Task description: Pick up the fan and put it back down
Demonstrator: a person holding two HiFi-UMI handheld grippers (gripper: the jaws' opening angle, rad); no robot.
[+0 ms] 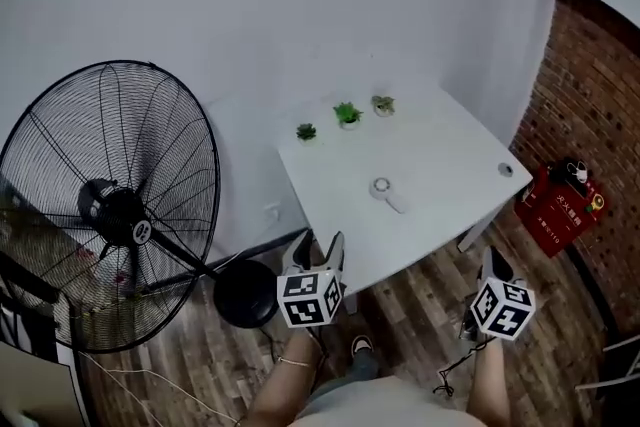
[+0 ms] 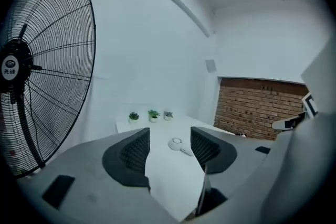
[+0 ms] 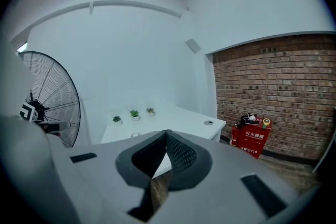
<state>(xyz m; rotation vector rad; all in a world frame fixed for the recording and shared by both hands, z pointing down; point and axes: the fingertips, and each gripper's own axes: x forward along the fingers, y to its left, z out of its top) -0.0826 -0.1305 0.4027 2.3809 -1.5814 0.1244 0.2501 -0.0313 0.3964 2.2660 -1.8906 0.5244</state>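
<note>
Left claw (agape), right claw (pinched) hover near table.

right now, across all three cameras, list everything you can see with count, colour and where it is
table: 1, white, centre, ahead of both grippers
small hand fan: 1, white, lying near the table's middle
potted plants: 3, green, in a row at the table's far side
cable grommet: 1, grey, table's right corner
pedestal fan: 1, black, on the floor left of the table
box: 1, red, by the brick wall at right
left gripper: 1, grey, jaws apart, empty
right gripper: 1, grey, jaws together, empty
</note>
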